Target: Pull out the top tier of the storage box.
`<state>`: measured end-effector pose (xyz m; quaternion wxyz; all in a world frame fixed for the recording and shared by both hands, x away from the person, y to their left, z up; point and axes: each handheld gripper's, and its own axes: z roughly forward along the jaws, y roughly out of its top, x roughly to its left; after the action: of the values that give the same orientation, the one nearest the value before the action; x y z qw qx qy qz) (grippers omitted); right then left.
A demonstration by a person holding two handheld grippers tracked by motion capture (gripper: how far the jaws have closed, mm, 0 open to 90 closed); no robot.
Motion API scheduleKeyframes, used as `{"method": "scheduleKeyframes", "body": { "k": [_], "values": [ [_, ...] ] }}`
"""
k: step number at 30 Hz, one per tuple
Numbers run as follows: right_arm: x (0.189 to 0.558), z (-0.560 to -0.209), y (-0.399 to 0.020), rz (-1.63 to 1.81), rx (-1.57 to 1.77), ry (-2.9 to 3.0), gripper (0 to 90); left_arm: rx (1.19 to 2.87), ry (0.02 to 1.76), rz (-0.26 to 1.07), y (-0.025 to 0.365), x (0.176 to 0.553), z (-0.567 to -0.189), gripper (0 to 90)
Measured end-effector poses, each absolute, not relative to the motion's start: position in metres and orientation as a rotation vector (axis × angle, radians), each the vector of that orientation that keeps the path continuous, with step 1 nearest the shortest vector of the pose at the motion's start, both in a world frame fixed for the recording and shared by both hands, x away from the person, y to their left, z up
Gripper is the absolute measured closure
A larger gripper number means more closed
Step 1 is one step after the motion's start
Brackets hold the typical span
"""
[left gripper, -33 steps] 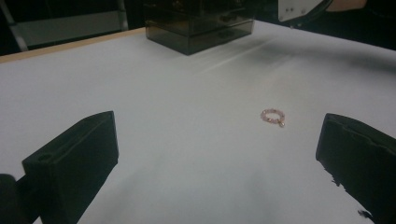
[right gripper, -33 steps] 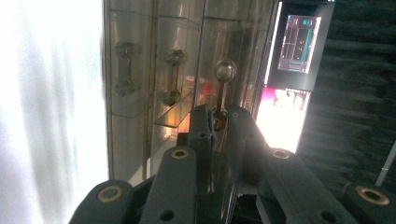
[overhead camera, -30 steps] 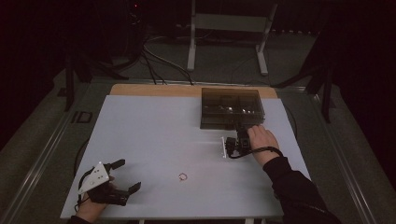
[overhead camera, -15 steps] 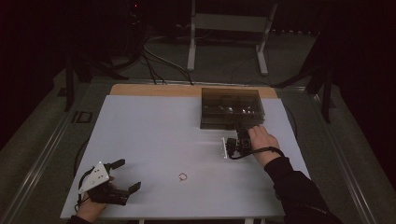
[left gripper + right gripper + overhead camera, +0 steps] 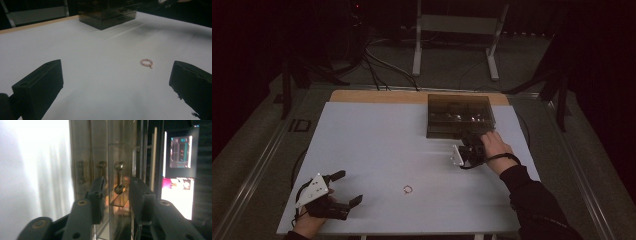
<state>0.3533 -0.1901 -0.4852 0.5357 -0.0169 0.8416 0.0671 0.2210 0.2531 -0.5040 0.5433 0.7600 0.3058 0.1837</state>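
1. High view: a white table [image 5: 377,140] is seen from above, with a smoked, see-through drawer box [image 5: 459,115] set near its far edge, right of the middle.
2. The right gripper [image 5: 470,145] is held at the box's near face by the person's right hand [image 5: 494,147]; a dark sleeve [image 5: 537,200] runs back to the bottom right of the picture.
3. Right gripper view: the two black jaws are seen rolled on their side, with a small metal drawer knob [image 5: 119,177] standing in the gap between them.
4. The jaws have just been opening. A gap is seen on either side of the knob, so the knob is between the pads but is not pressed by them.
5. Two more knobs [image 5: 101,166] are seen beside it through the tinted wall, dim and partly doubled by reflection.
6. The left gripper [image 5: 343,189] is held low over the near left corner of the table, its jaws spread wide with nothing between them.
7. A small pinkish ring [image 5: 407,189] lies flat on the bare table, to the right of the left gripper and well apart from the box.
8. Left gripper view: the ring [image 5: 146,62] is seen ahead of the spread jaws, nearer the right one, touched by neither.
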Motion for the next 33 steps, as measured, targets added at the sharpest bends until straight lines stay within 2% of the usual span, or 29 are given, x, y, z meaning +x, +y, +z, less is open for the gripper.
{"method": "scheduleKeyframes", "body": {
  "k": [2, 3, 4, 9, 10, 11, 21, 33],
  "values": [
    [0.353, -0.483, -0.191, 0.174, -0.03, 2.018, 59.8, 1.801, 0.724, 0.438, 0.253, 0.221, -0.504, 0.0],
    [0.353, -0.479, -0.195, 0.213, -0.007, 2.052, 52.1, 1.803, 0.721, 0.437, 0.252, 0.221, -0.504, 0.0],
    [0.353, -0.479, -0.195, 0.213, -0.007, 2.052, 52.1, 1.803, 0.721, 0.437, 0.252, 0.221, -0.504, 0.0],
    [0.351, -0.474, -0.206, 0.33, 0.071, 2.137, 30.4, 1.801, 0.722, 0.438, 0.253, 0.221, -0.504, 0.0],
    [0.351, -0.474, -0.206, 0.33, 0.071, 2.137, 30.4, 1.801, 0.722, 0.438, 0.253, 0.221, -0.504, 0.0],
    [0.35, -0.474, -0.209, 0.348, 0.08, 2.16, 15.9, 1.809, 0.724, 0.438, 0.252, 0.221, -0.504, 0.0],
    [0.343, -0.469, -0.223, 0.503, 0.172, 2.255, 2.1, 1.804, 0.725, 0.442, 0.252, 0.221, -0.504, 0.0],
    [0.357, -0.449, -0.25, 0.707, 0.322, 2.447, 2.2, 1.807, 0.727, 0.44, 0.252, 0.221, -0.504, 0.0]
  ]
}}
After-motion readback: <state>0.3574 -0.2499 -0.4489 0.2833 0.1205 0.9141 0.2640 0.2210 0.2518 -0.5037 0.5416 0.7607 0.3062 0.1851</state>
